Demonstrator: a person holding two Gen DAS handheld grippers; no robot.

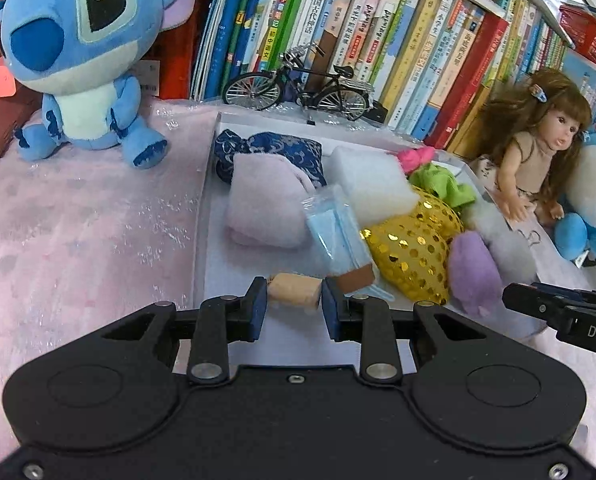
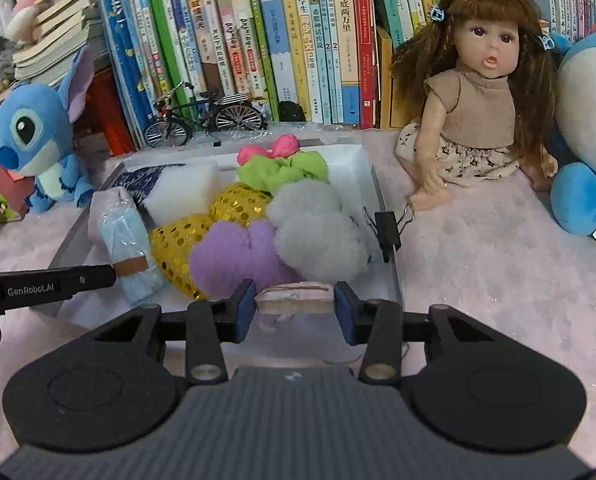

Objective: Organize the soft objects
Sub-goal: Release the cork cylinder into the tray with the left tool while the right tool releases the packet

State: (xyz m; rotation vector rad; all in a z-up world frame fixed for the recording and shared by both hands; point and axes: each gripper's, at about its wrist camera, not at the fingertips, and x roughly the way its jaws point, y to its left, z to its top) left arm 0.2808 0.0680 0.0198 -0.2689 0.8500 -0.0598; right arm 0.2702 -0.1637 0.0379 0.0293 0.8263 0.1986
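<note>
A white tray [image 1: 207, 184] holds several soft things: a navy patterned pouch [image 1: 273, 150], a folded pink cloth [image 1: 263, 204], a white foam block [image 1: 368, 184], a bagged blue mask [image 1: 334, 232], a gold sequin piece [image 1: 414, 240], a purple plush [image 1: 474, 272] and grey fluff [image 2: 318, 224]. My left gripper [image 1: 293, 294] is shut on a small tan foam block [image 1: 293, 290] over the tray's near end. My right gripper [image 2: 294, 300] is shut on a flat pinkish pad bound with a rubber band [image 2: 293, 299], just in front of the purple plush [image 2: 237, 256].
A blue plush alien [image 1: 77, 60] sits at the back left. A doll [image 2: 470, 112] and another blue plush [image 2: 586, 160] sit to the right. A model bicycle [image 1: 298, 88] stands before a row of books [image 1: 378, 40]. A black binder clip [image 2: 388, 226] sits on the tray's right rim.
</note>
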